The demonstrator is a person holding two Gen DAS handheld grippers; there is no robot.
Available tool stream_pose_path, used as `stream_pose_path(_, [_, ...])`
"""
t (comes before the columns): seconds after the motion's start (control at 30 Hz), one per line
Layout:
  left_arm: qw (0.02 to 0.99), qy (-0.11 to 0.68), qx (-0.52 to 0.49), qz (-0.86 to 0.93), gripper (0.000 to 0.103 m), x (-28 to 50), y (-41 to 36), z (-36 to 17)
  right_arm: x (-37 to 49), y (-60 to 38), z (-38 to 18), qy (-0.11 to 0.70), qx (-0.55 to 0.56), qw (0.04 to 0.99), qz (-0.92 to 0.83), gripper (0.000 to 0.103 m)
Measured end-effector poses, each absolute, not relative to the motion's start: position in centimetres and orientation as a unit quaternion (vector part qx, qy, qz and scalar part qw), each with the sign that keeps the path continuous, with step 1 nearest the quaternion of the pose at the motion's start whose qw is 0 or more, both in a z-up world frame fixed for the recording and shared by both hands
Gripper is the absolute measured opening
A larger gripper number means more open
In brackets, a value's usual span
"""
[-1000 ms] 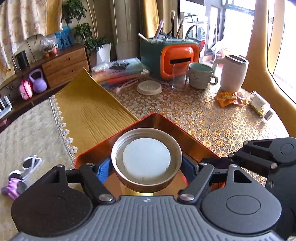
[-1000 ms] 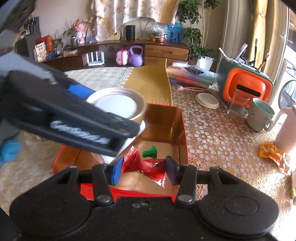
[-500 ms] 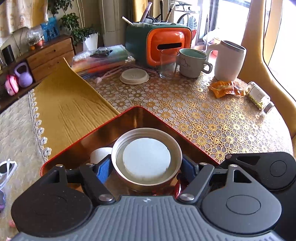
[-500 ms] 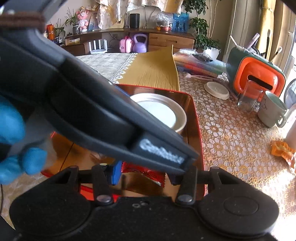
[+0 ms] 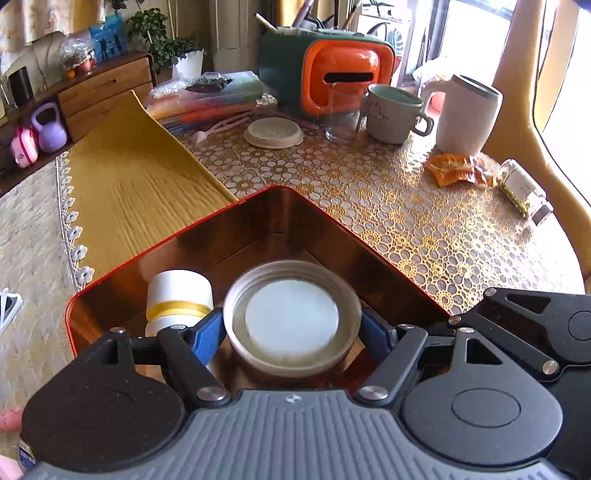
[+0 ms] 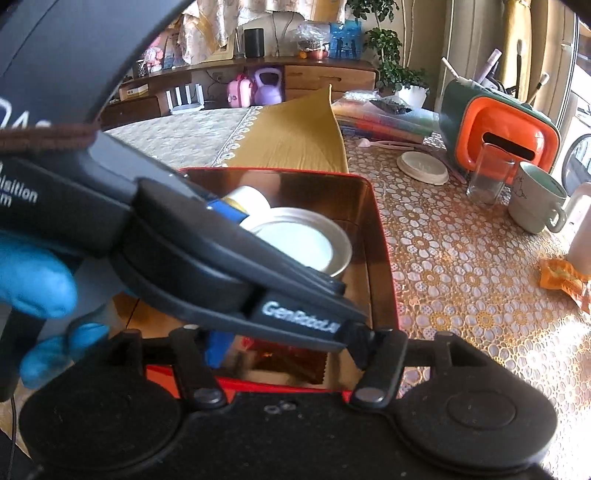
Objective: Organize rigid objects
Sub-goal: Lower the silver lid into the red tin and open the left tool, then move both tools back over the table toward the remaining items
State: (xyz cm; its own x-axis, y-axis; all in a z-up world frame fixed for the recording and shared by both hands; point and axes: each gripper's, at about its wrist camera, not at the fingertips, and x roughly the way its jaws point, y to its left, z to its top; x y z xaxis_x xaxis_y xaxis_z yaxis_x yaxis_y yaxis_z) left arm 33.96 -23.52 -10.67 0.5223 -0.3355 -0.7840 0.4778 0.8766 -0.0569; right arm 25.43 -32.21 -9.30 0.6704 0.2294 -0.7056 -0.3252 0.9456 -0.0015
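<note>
Both views are lit brightly by daylight from windows (image 5: 476, 33) at the far right, which are blown out to white. Glare is thrown across the lace-covered worktop (image 6: 491, 332) and the tin's (image 5: 258, 218) shiny inner walls. Straight lines are bent near the edges by fisheye distortion. The near glass (image 5: 341, 114) is slightly smeared.

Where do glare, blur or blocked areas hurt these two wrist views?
Left wrist view: window light blows out top right; the metal lid in the left gripper is slightly soft; the red tin's wall mirrors, straight edges bow. Right wrist view: the left gripper's body hides most of the tin; the gloved hand is blurred; sun washes out the tablecloth.
</note>
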Motion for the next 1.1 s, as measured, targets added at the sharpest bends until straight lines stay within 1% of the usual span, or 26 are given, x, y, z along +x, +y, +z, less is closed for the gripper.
stream_pose_path(0.17, [0.872, 0.419, 0.073, -0.243, 0.078, 33.3, -22.8, -9.8, 25.2, -32.2, -9.1, 0.375, -0.064, 0.913, 0.145, 0.065])
stream_pose_path(0.23, [0.874, 0.413, 0.066, -0.247, 0.082, 32.8, -22.4, -9.3, 25.0, -32.2, -8.9, 0.373, -0.062, 0.914, 0.145, 0.071])
stream_pose_path(0.47, [0.885, 0.391, 0.055, -0.247, 0.082, 30.5, -20.6, -7.2, 23.7, -32.1, -7.9, 0.358, -0.057, 0.922, 0.140, 0.075])
stream_pose_path(0.57, [0.889, 0.384, 0.052, -0.245, 0.082, 29.5, -19.4, -6.3, 23.0, -32.1, -7.1, 0.349, -0.050, 0.925, 0.140, 0.080])
stream_pose_path(0.63, [0.892, 0.377, 0.048, -0.244, 0.082, 28.7, -18.3, -5.5, 22.5, -31.9, -6.7, 0.344, -0.050, 0.927, 0.139, 0.085])
stream_pose_path(0.87, [0.901, 0.363, 0.037, -0.232, 0.082, 26.6, -15.1, -3.8, 21.1, -31.3, -5.7, 0.336, -0.038, 0.932, 0.133, 0.089])
stream_pose_path(1.1, [0.909, 0.348, 0.028, -0.229, 0.083, 24.0, -11.4, -2.3, 19.5, -30.0, -4.5, 0.321, -0.038, 0.936, 0.140, 0.097])
